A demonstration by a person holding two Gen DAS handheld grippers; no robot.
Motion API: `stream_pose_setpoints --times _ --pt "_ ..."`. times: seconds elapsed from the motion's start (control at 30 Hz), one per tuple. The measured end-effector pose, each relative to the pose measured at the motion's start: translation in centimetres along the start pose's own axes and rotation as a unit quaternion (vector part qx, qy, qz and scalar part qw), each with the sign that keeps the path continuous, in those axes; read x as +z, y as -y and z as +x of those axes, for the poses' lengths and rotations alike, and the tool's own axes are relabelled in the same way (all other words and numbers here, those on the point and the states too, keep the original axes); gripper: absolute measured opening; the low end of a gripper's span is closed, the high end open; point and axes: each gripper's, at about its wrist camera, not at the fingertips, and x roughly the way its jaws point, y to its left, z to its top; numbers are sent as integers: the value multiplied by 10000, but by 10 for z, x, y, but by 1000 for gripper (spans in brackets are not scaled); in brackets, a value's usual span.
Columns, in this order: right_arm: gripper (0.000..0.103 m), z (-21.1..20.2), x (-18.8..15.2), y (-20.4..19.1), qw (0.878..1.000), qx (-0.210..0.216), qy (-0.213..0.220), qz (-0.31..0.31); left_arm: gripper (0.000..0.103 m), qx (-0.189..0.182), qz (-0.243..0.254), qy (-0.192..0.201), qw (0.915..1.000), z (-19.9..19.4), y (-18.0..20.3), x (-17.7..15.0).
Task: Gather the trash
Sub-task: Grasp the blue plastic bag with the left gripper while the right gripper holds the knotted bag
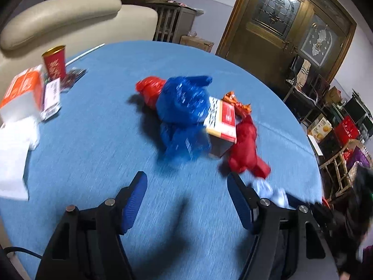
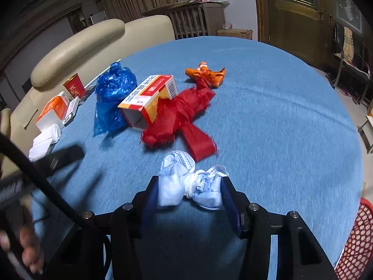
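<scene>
A knotted pale-blue face mask, near the surface's front edge, is clamped between the right tongs. It should be lifted straight up, clear of the red ribbon. The left tongs are held open, empty.

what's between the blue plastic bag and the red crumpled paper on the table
An open cardboard box lies between the blue plastic bag and the red crumpled paper, touching both; the right wrist view shows it best.

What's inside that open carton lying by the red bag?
The carton lies on its side, open end facing the camera. The part of its interior that shows looks bare and pale; its far end is shadowed, so I cannot rule out contents.
</scene>
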Motion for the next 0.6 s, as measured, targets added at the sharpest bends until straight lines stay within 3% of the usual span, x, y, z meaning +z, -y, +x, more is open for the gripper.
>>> stream_pose_setpoints --times 0.27,0.5,0.6 --pt "55 -6 -17 7 9999 64 -13 149 72 185 -80 -173 9996 35 -2 22" --pt "55 -6 -17 9 9997 125 3 221 72 -16 -263 72 9996 14 -6 39" --pt "55 -6 -18 9 9996 138 11 242 73 83 -241 156 9996 17 -2 56"
